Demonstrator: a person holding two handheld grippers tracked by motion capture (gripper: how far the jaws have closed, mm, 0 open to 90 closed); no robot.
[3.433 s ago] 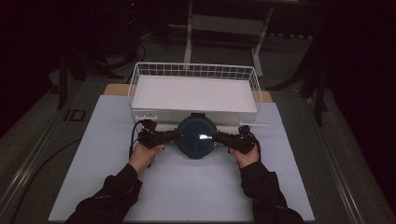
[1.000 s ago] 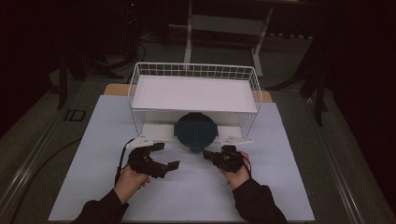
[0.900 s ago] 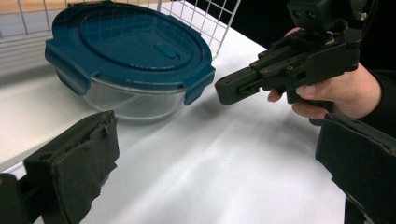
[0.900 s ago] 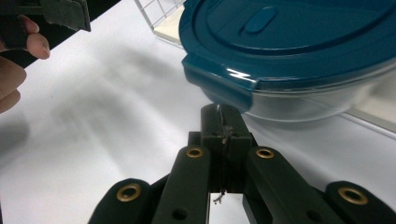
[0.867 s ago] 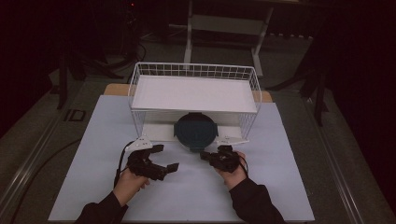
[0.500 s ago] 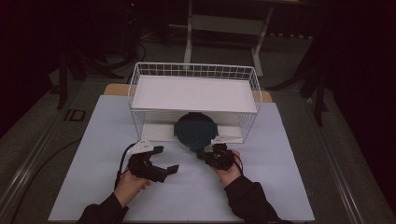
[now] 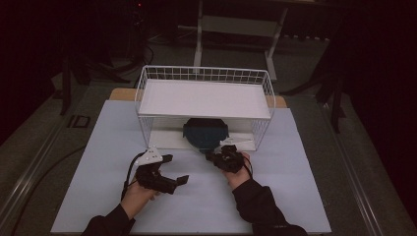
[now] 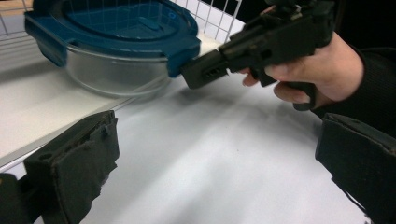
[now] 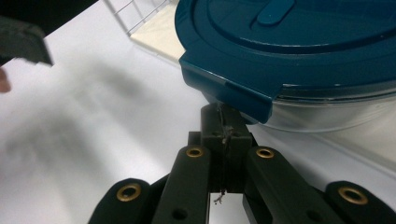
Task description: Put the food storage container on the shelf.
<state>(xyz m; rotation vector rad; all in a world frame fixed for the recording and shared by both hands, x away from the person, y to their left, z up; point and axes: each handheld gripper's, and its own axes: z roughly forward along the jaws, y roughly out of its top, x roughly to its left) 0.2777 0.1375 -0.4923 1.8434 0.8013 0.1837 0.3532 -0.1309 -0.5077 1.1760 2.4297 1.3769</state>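
A round clear container with a blue clip-on lid (image 7: 205,133) (image 8: 116,32) (image 9: 303,46) sits on a white board under a white wire shelf (image 7: 204,73). My right gripper (image 7: 212,157) (image 9: 224,122) is shut with nothing between its jaws. Its tip sits just below the front latch of the lid, touching or nearly touching it; the left gripper view shows the right gripper (image 8: 198,72) there too. My left gripper (image 7: 176,169) (image 8: 217,154) hovers open over the table, to the left and nearer the person, holding nothing and pointing toward the right one.
The shelf's wire legs (image 7: 142,132) stand on either side of the container. The white board (image 7: 162,140) juts slightly forward of the shelf. A pale mat (image 7: 295,172) covers the table. Dark floor and a stand (image 7: 236,24) lie beyond.
Earlier, both grippers held the container in front of the shelf; it now sits under it. Over the last second my right gripper slid left to the lid's latch. The left barely moved.
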